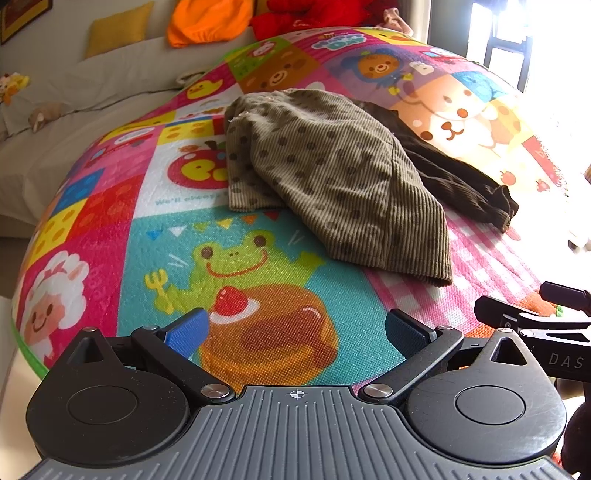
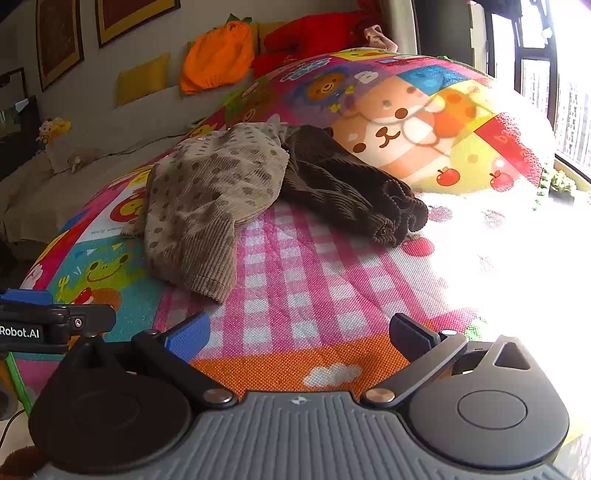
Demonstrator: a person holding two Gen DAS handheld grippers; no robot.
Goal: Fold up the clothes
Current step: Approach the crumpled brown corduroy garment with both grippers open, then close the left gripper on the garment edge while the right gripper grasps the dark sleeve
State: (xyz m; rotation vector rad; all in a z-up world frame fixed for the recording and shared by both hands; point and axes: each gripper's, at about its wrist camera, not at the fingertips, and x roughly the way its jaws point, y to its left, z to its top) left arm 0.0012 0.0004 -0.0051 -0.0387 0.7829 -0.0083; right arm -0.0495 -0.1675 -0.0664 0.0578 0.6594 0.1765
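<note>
Cartoon play mat (image 1: 236,258) — orange cushion (image 1: 207,22), yellow pillow (image 1: 118,27) behind.

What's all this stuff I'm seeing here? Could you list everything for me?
Spotted corduroy garment: one, olive-tan with brown dots, mid-mat, overlapping the dark one.
Dark corduroy garment: one, dark brown, right of the spotted one, partly under it.
Play mat: one, multicoloured cartoon animals, under the clothes.
Sofa: one, beige, behind the mat.
Yellow cushion: one, on the sofa back.
Orange plush: one, on the sofa.
Red plush: one, beside the orange one.
Framed pictures: two, on the wall.
Window: one, bright, on the right.
Left gripper: black with blue pads, open, empty.
Right gripper: same, open, empty.
</note>
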